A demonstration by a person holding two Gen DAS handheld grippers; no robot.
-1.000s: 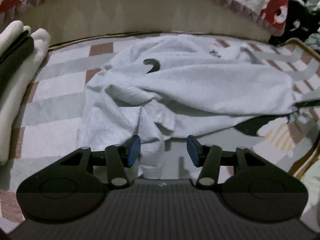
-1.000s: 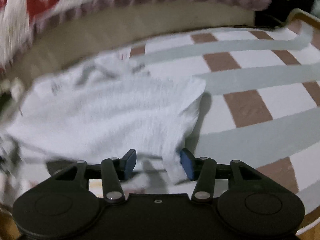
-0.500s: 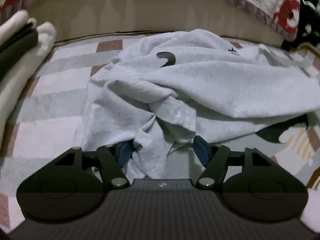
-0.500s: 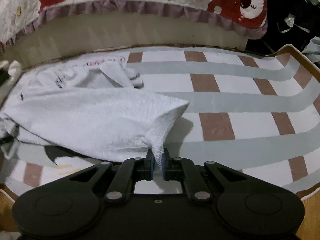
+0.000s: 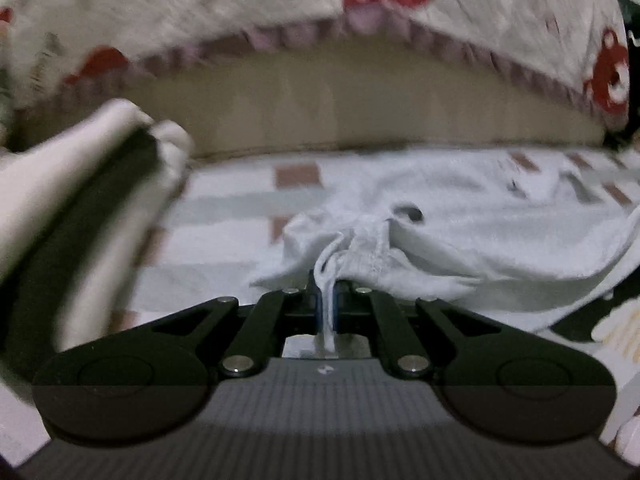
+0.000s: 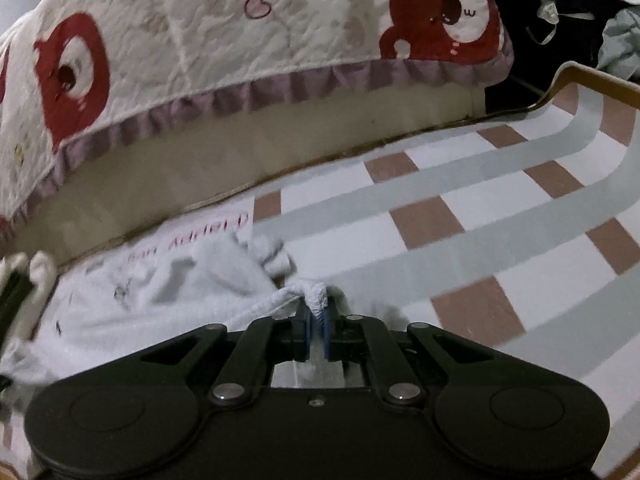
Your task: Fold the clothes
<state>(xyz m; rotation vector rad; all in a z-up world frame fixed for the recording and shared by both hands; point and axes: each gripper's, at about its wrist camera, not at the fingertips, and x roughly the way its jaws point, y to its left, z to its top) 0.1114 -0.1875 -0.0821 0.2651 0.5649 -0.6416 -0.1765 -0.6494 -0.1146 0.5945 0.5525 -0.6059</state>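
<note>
Left wrist view: the left gripper (image 5: pixel 327 304) has its jaws pinched tight on a bunched fold of a white garment (image 5: pixel 480 232), which spreads ahead and to the right over a checked mat (image 5: pixel 224 216). A folded stack (image 5: pixel 80 208) stands at left.

Right wrist view: the right gripper (image 6: pixel 317 326) has its jaws nearly closed on a twisted corner of the garment (image 6: pixel 168 300), whose bulk lies ahead and leftward, long axis running between both grippers.
</note>
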